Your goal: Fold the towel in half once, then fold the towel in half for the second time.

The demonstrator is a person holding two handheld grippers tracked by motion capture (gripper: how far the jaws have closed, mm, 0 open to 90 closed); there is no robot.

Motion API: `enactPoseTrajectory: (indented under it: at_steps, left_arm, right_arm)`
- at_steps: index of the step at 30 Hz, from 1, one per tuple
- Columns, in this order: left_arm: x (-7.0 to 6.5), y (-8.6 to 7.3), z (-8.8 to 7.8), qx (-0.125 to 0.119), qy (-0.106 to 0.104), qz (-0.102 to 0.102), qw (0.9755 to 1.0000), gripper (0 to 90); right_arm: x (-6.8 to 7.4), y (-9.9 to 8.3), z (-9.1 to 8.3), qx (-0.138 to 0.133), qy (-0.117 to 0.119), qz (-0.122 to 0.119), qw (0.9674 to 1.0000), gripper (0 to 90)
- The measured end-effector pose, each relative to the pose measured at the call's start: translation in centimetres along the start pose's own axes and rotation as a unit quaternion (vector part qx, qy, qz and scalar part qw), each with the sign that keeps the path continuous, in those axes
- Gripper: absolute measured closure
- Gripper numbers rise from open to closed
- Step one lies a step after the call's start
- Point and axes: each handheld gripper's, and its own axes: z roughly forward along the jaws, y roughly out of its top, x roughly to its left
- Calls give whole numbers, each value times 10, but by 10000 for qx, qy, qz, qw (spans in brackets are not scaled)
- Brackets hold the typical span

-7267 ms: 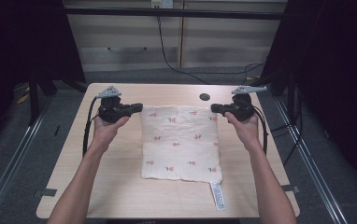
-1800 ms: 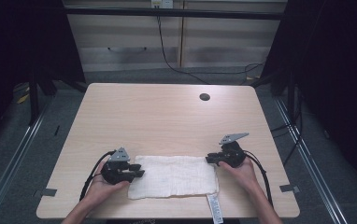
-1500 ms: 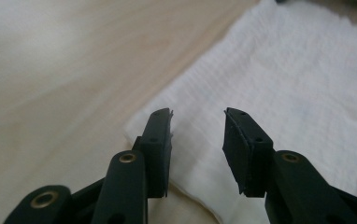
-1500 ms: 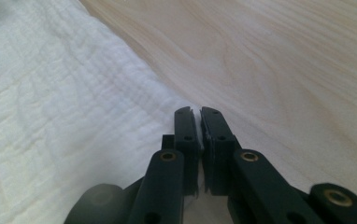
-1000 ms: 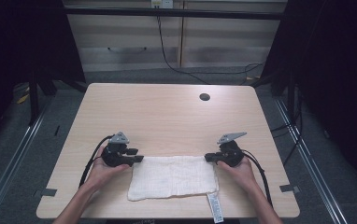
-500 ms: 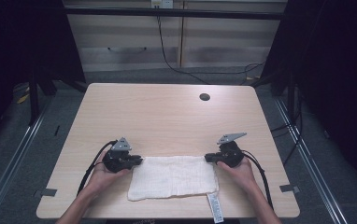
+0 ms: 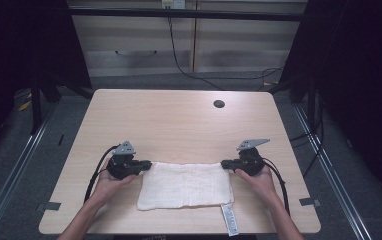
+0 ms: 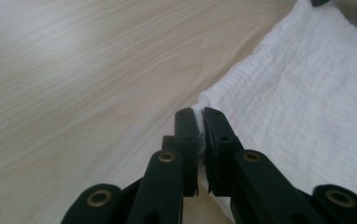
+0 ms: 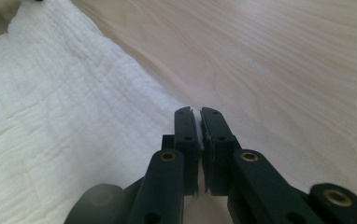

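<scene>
White folded cloth (image 7: 185,185) lies on the counter (image 7: 179,120). Left gripper (image 7: 146,163) has just closed on its far corner; right gripper (image 7: 225,163) pinches the other. Lift both evenly, I think.

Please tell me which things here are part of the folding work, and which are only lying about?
Part of the work:
white cloth, folded
left gripper, shut on its far left corner
right gripper, shut on its far right corner

Only lying about:
table
dark round hole in the tabletop

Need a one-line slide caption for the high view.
Person's left tool and right tool each pinch a far corner of the folded white textured cloth on the light wooden table.
</scene>
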Motion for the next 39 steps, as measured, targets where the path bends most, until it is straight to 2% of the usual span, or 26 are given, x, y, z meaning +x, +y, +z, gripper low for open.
enactPoseTrajectory:
  at_steps: [4, 6, 10, 14, 24, 28, 31, 39]
  left_arm:
    - [-4, 9, -7, -179, -34, 74, 9998, 850]
    - [-4, 12, -9, -256, -45, 48, 9997, 849]
    - [1, 17, -10, -313, 14, 20, 9995, 850]
    - [8, 24, -9, -513, 19, -84, 9986, 850]
    - [24, 27, -3, -544, 85, -273, 9981, 850]
    - [27, 26, -2, -487, 159, -296, 9982, 850]
    - [29, 24, -3, -522, 186, -387, 9977, 851]
    - [26, 25, 1, -531, 224, -398, 9975, 851]
  right_arm:
    - [2, 7, -6, -124, 6, -58, 9999, 859]
    - [2, 11, -8, -177, 0, -68, 9998, 858]
    - [-1, 17, -8, -250, -11, -113, 9996, 859]
    - [-2, 24, -8, -270, -81, -161, 9995, 858]
    - [-4, 34, -12, -436, -98, -257, 9987, 858]
    - [2, 37, -12, -483, -79, -372, 9981, 858]
    - [5, 38, -13, -535, -11, -437, 9976, 858]
    - [20, 35, -19, -613, 128, -653, 9959, 857]
